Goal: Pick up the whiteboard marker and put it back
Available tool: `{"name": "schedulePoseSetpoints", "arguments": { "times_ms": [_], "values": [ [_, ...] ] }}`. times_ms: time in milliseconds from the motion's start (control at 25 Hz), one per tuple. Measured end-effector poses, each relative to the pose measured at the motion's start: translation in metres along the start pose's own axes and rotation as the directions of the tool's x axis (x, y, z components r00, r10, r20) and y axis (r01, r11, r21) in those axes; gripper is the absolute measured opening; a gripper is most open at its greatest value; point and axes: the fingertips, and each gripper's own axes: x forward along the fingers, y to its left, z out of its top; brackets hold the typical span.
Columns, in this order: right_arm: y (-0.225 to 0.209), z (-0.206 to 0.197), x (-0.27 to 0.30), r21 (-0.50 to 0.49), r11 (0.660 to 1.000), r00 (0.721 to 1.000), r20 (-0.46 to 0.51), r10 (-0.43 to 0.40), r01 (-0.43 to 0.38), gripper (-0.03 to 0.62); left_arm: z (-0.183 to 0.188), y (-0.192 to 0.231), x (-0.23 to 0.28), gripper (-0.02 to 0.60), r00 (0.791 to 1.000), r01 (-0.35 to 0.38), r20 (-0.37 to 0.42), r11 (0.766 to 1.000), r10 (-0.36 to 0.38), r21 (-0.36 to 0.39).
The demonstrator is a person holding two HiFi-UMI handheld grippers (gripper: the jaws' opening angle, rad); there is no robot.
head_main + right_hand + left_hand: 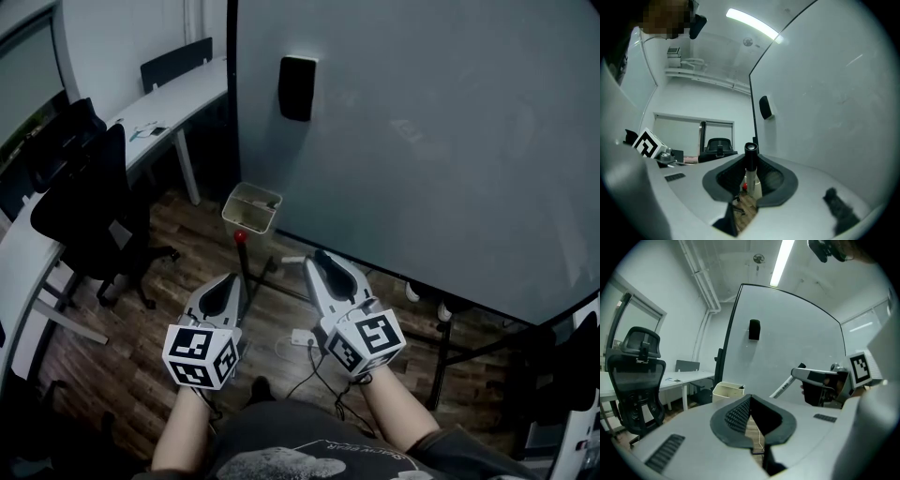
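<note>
FACING THE BOARD: I stand before the large whiteboard (422,141), which carries a black eraser (297,87), and hold both claws out over the wood floor (159,309).

My right claw (319,257) pinches the whiteboard marker (751,171) by its pale barrel. My left claw (232,281) is pressed together with nothing in it.

The danger, as I judge it, is a drop. The pads grip only a short stretch of a round, smooth barrel. The marker could pivot or slide out if I knock either free end against the board, or ease the claw before the marker rests on something. It would then fall to the floor under the board's stand.

No tray or ledge for the marker shows in any view, so I cannot tell where it belongs. Hunting for that spot with a loaded claw adds to the chance of a bump.

The marker's long axis runs crosswise to my right claw and stands steeply upright. Its black cap rises above the pads. The barrel slants below them, down toward the floor and over to my left claw's side.
</note>
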Motion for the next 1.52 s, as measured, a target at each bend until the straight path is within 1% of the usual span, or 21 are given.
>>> {"name": "schedulePoseSetpoints", "arguments": {
  "times_ms": [320,720,920,1040,1120,1280,1520],
  "values": [
    [0.017,-0.011,-0.068,-0.008,1.0,0.999,-0.042,0.015,-0.015,0.081,-0.019,-0.05,-0.039,0.012,1.0,-0.008,-0.001,1.0,0.008,0.01],
    [0.029,-0.019,-0.135,0.018,1.0,0.997,-0.079,0.002,0.0,0.081,-0.039,-0.097,-0.08,0.012,1.0,-0.006,-0.022,1.0,0.007,0.009],
    [0.035,-0.021,-0.155,0.025,1.0,0.996,-0.086,0.004,-0.001,0.081,-0.046,-0.113,-0.095,0.012,0.999,0.004,-0.036,1.0,-0.003,0.02],
    [0.039,-0.022,-0.163,0.027,1.0,0.996,-0.089,0.008,-0.005,0.081,-0.047,-0.117,-0.103,0.012,1.0,-0.003,-0.024,1.0,0.002,-0.008],
    [0.041,-0.022,-0.168,0.028,1.0,0.996,-0.09,0.009,-0.007,0.081,-0.046,-0.12,-0.107,0.012,1.0,0.006,-0.015,1.0,-0.006,-0.025],
    [0.04,-0.024,-0.174,0.03,1.0,0.996,-0.086,0.008,-0.006,0.081,-0.047,-0.127,-0.11,0.012,1.0,0.006,-0.019,1.0,-0.006,-0.005],
    [0.04,-0.024,-0.179,0.028,1.0,0.995,-0.099,0.008,-0.005,0.081,-0.052,-0.13,-0.113,0.012,0.999,0.002,-0.037,1.0,-0.002,-0.002]
  ]
}}
